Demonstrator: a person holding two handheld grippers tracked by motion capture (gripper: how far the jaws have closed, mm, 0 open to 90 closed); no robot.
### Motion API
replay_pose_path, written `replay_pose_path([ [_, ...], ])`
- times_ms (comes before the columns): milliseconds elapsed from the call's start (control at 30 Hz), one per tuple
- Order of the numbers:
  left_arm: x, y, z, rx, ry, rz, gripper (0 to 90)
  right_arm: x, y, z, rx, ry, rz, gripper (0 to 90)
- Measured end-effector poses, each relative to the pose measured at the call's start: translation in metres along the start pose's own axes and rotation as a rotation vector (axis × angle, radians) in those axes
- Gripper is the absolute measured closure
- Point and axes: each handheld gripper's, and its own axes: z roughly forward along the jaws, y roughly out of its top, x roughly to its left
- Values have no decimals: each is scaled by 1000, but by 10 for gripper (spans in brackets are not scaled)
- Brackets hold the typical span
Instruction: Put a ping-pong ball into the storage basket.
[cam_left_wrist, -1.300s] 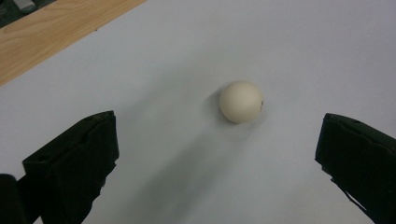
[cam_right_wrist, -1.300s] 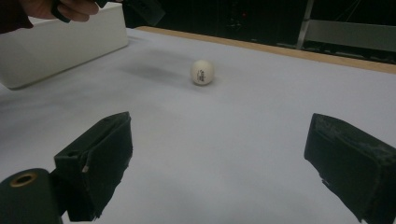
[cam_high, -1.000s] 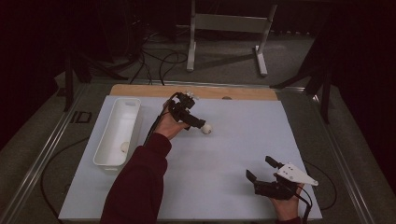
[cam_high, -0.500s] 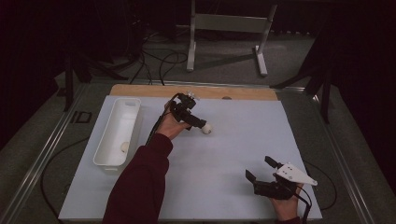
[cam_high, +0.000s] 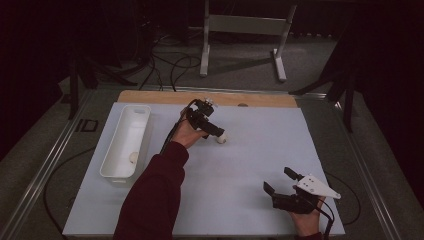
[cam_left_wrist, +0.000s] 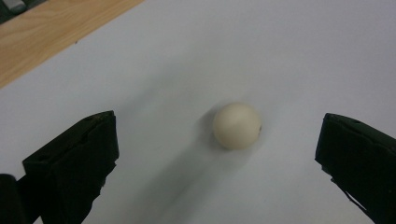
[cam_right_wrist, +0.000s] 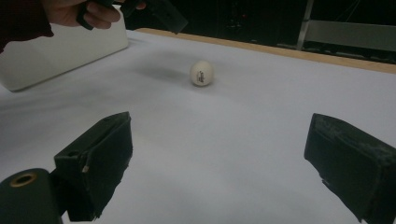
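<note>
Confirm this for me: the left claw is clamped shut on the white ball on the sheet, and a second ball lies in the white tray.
Not quite. The left claw is open, not clamped: in the left gripper view its jaws stand wide apart on either side of the white ball, touching nothing. The ball does rest on the sheet, and in the high view a second ball lies in the white tray.
</note>
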Motion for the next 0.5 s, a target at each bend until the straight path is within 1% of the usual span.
replay_pose_path([
  [100,-3,5,1,-6,-4,12,1,0,0,-1,-2,-2,4,74],
  [133,-4,6,2,-8,-6,8,1,0,0,-1,-4,-2,4,74],
  [300,-4,5,9,-2,1,12,1,-2,0,-2,-5,-3,7,74],
  [367,-4,4,12,-4,-3,7,1,-2,0,-2,-5,-3,6,74],
  [500,-6,4,18,-5,-8,8,1,-2,0,-1,-5,-3,6,75],
])
